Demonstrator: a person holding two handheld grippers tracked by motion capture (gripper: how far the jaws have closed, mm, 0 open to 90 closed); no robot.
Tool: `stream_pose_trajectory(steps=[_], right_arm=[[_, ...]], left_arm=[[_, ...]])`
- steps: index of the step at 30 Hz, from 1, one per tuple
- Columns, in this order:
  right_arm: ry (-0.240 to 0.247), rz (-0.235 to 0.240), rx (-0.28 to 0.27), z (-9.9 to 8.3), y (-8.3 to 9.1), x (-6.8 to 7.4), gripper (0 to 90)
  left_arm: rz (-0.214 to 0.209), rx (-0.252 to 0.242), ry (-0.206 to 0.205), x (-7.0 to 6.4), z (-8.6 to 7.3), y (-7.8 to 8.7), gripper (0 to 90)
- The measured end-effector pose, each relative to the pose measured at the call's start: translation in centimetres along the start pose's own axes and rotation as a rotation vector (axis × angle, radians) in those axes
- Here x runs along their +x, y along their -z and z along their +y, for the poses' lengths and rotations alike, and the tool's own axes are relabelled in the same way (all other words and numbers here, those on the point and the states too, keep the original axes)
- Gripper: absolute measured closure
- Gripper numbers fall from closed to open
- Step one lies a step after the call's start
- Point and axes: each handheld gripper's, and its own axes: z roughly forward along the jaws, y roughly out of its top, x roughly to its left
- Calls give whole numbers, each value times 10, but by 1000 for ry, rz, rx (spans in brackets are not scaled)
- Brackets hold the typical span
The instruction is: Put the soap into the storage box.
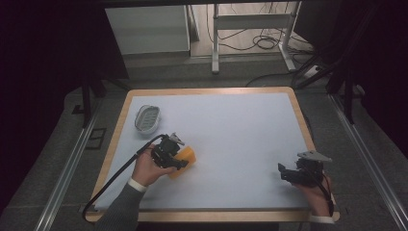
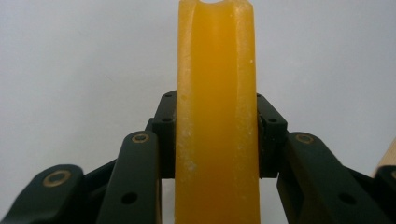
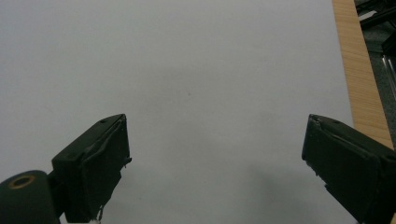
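We hold our left gripper (image 1: 179, 160) clamped on an orange block (image 1: 184, 158), while our right gripper (image 1: 287, 172) rests low with jaws spread wide apart.

Orange soap bar (image 2: 217, 116), speckled white, sits between the black left gripper (image 1: 169, 153) jaws; a pale grey-white dish (image 1: 147, 118) lies beyond it on the white mat (image 1: 240, 134), wood-edged.

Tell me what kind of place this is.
Probably a lab or workshop set up for recording handling tasks: a wood-edged table under a white sheet, metal rails on the floor beside it, and loose cables by a desk frame behind.
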Motion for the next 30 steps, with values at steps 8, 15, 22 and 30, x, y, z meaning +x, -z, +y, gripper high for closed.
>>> stream_pose_trajectory(steps=[8,15,22,30], right_arm=[[-3,-2,-3,0,1,0,75],[-4,-6,-1,0,1,-1,75],[-4,-9,1,0,1,-1,75],[-3,-11,3,-1,1,-1,75]], left_arm=[[-3,-4,5,4,0,2,608],[-4,-5,7,6,1,3,608],[-2,-10,12,8,2,5,608],[-2,-13,20,11,3,8,608]])
